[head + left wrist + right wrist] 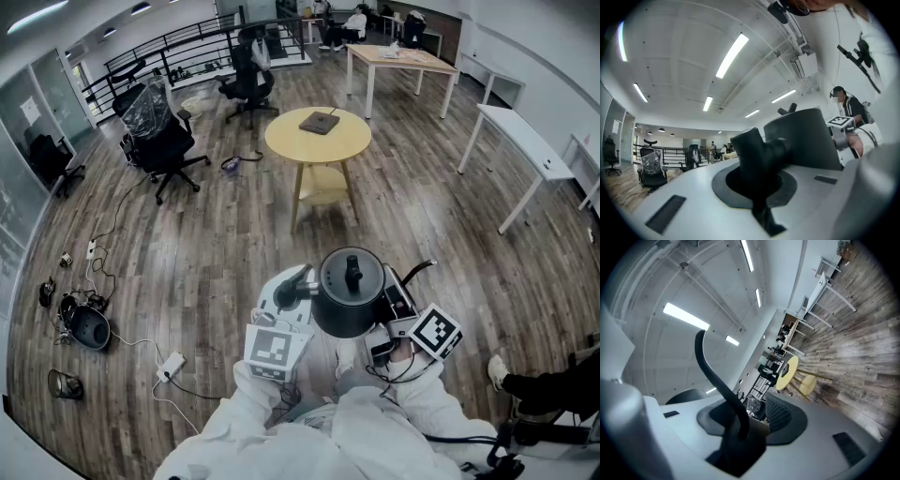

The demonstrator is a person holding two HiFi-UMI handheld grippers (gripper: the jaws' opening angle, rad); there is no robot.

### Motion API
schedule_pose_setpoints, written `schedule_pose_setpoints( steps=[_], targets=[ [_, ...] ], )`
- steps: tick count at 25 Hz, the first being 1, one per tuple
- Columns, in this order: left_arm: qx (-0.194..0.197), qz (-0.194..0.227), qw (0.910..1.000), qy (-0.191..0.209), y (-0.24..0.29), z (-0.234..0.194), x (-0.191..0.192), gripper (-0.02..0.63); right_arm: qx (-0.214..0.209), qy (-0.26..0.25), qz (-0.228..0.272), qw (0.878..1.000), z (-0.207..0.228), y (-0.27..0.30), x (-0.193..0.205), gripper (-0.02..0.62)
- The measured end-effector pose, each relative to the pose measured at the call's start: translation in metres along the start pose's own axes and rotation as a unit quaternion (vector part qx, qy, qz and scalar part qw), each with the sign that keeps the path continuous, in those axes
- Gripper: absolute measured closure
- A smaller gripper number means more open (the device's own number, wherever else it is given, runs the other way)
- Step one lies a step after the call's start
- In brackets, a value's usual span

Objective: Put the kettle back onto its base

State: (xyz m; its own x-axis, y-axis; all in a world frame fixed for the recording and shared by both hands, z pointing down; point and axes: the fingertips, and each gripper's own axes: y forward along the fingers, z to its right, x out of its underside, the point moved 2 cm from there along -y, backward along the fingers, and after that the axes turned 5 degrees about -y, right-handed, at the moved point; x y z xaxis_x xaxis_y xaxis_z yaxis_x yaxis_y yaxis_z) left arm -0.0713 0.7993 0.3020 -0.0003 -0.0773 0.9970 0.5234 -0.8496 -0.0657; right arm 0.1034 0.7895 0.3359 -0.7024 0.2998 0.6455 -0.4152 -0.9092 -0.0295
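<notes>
Nearest to us are our own white sleeves at the bottom of the head view. Just past them we're holding the kettle up in the air, close to our body, over the wood floor. The left gripper is squeezing the thick dark handle, jaws closed on it. The right gripper is pinching the thin curved spout, jaws together around it as far as we can tell. So we're carrying it two-handed.

Progress-wise, we're reckoning the pick-up part is done and the actual putting back isn't. The base is sitting on the round yellow table farther off, well apart from the kettle, with bare floor lying between. What's remaining: walking it over, lining the kettle's bottom up over the base, lowering it on, then letting go.

As for the kettle itself, it's looking like a dark grey gooseneck type. The squat body is narrowing toward the top, the lid is on with a little black knob, the handle is sticking out left and the spout is arcing up on the right. It's sitting roughly upright in our grip, not tipping that we can see. We're not able to tell whether there's water in it
</notes>
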Motion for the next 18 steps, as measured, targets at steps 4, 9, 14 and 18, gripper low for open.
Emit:
schedule_pose_setpoints(
  steps=[4, 9, 14, 18],
  targets=[
    [-0.002, -0.003, 1.0, 0.002, 0.015, -0.005, 0.004, 0.607, -0.018, 0.017, 0.002, 1.0, 0.005, 0.016, -0.003, 0.407],
    [-0.006, -0.004, 1.0, 0.002, 0.033, -0.018, 0.009, 0.607, -0.014, 0.013, -0.005, 1.0, 0.016, 0.037, -0.007, 0.407],
    [-0.012, -0.005, 0.9999, 0.007, 0.068, -0.031, 0.012, 0.607, -0.016, 0.014, -0.008, 1.0, 0.033, 0.07, -0.023, 0.407],
    [-0.016, -0.011, 0.9998, 0.007, 0.1, -0.043, 0.018, 0.607, -0.013, 0.028, -0.021, 0.999, 0.052, 0.099, -0.033, 0.407]
  ],
)
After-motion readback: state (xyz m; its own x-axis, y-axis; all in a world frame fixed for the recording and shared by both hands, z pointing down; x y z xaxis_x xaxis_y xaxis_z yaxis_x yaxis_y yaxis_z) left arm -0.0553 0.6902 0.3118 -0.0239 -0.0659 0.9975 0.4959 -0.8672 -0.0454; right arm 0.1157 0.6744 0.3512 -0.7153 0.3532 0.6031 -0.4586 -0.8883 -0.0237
